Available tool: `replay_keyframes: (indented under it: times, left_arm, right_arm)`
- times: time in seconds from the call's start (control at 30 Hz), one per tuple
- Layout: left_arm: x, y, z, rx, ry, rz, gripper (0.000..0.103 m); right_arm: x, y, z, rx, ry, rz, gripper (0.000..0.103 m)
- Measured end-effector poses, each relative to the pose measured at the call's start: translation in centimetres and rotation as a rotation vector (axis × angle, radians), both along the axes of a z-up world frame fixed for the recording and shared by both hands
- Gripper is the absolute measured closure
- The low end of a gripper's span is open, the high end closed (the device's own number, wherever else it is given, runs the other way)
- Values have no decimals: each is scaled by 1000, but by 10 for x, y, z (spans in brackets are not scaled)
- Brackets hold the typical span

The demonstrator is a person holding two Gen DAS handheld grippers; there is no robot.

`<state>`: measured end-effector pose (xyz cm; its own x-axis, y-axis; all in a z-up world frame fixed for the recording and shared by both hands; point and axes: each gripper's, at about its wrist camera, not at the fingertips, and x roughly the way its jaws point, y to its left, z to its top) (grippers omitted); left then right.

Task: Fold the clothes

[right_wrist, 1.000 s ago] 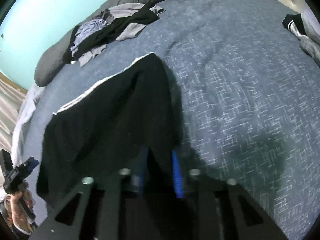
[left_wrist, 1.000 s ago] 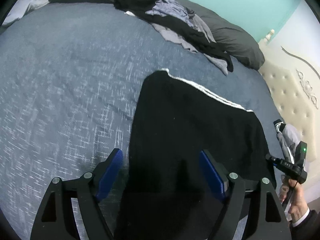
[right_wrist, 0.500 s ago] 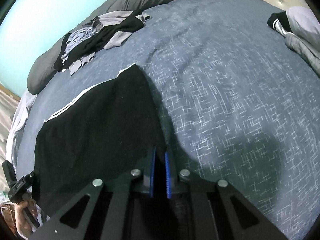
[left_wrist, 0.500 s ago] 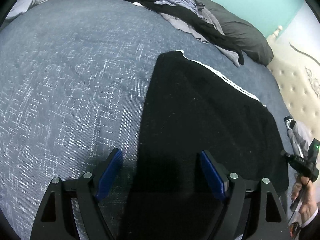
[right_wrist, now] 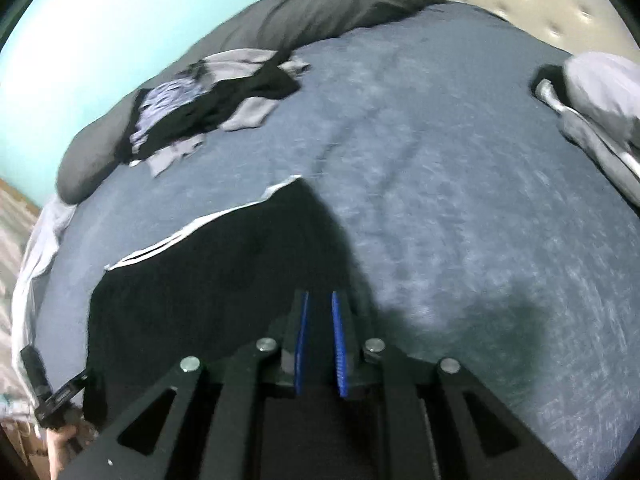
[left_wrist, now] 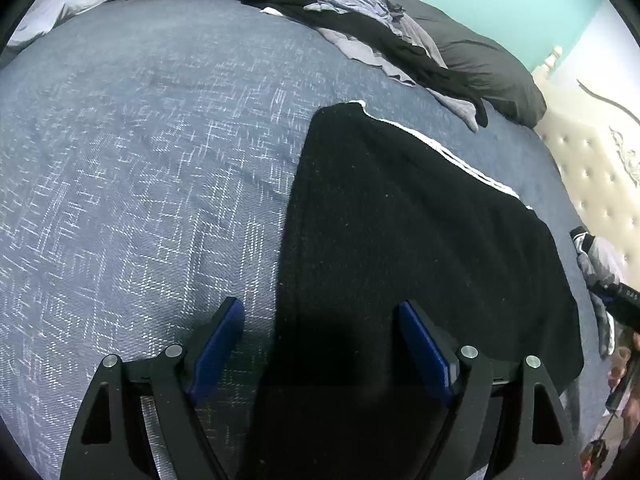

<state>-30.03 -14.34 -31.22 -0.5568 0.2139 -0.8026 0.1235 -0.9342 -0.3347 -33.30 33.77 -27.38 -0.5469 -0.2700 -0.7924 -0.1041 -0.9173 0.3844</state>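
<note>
A black garment with white side stripes [left_wrist: 400, 240] lies flat on the blue bedspread [left_wrist: 140, 160]. My left gripper [left_wrist: 320, 320] is open, its blue pads straddling the garment's near left edge just above the cloth. In the right wrist view the same garment [right_wrist: 208, 280] lies to the left. My right gripper [right_wrist: 319, 312] is nearly shut at the garment's near right edge. Whether cloth sits between its pads is hidden.
A pile of grey and black clothes [left_wrist: 380, 40] lies by the dark pillows [left_wrist: 480, 64] at the far side. More grey clothing [right_wrist: 600, 112] lies by the tufted headboard [left_wrist: 600, 184]. The other hand-held gripper shows at each view's edge [right_wrist: 52, 396].
My left gripper has come lower and closer over the garment's edge, staying open. My right gripper closed from a wider gap to nearly shut, and its view has tilted up.
</note>
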Motion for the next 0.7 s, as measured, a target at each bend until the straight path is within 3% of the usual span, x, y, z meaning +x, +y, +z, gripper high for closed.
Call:
replay_keyframes:
  times: [0.17,0.33,0.5,0.7]
  left_arm:
    - [0,3,7,-8,18,-15,20]
    - [1,1,5,-12,8,-15,20]
    - [2,-4,4,-8,5,-4,20]
    - [3,-5,9,-6,20,-1,20]
  right_arm:
    - [-4,-32,0,-28,3,85,91]
    - [-1,-84,-24,-68,-43,208,91]
    - [6,-88,-38,-6,-91,183,91]
    - [17,-123,-32,-54,-51,266,91]
